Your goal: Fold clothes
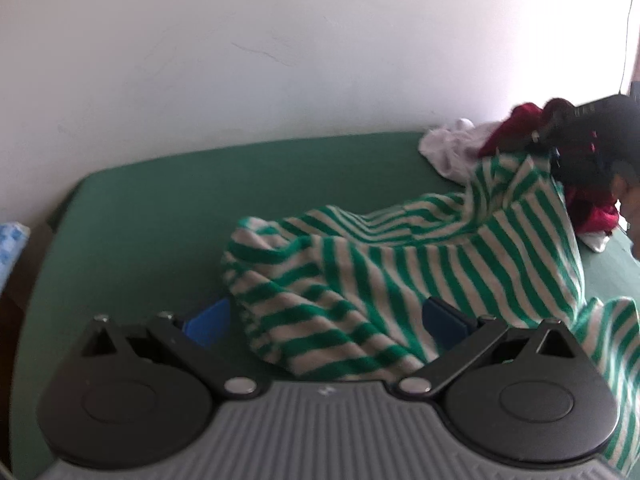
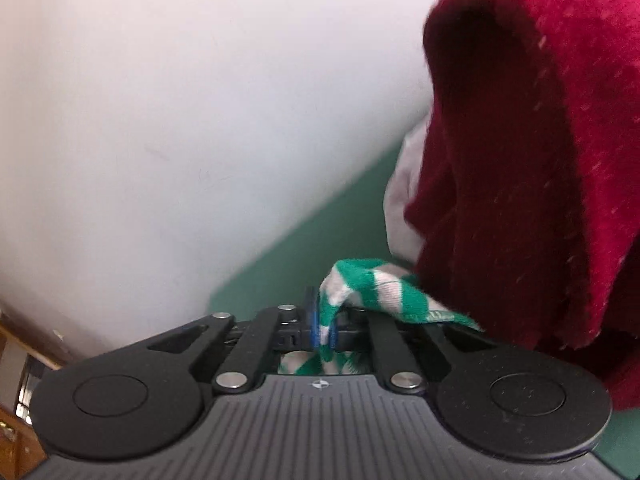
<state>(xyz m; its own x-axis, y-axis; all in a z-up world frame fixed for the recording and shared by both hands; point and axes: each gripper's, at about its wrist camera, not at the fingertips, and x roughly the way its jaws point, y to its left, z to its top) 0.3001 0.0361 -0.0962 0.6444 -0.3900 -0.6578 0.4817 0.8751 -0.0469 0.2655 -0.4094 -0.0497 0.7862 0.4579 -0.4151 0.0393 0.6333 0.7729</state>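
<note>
A green-and-white striped garment (image 1: 360, 280) lies rumpled on the green surface (image 1: 160, 208). My left gripper (image 1: 326, 318) is open, its blue pads (image 1: 208, 320) on either side of the garment's near folds, with cloth lying between them. At the back right, the dark right gripper (image 1: 560, 128) holds one end of the striped garment lifted into a peak. In the right wrist view, my right gripper (image 2: 322, 328) is shut on a striped edge (image 2: 372, 284) that sticks out past the blue pads.
A dark red garment (image 2: 520, 160) hangs close on the right, with a white cloth (image 2: 404, 200) behind it. Both lie heaped at the surface's back right (image 1: 452, 148). A white wall (image 1: 280, 40) backs the surface. Wooden furniture (image 2: 16, 420) stands lower left.
</note>
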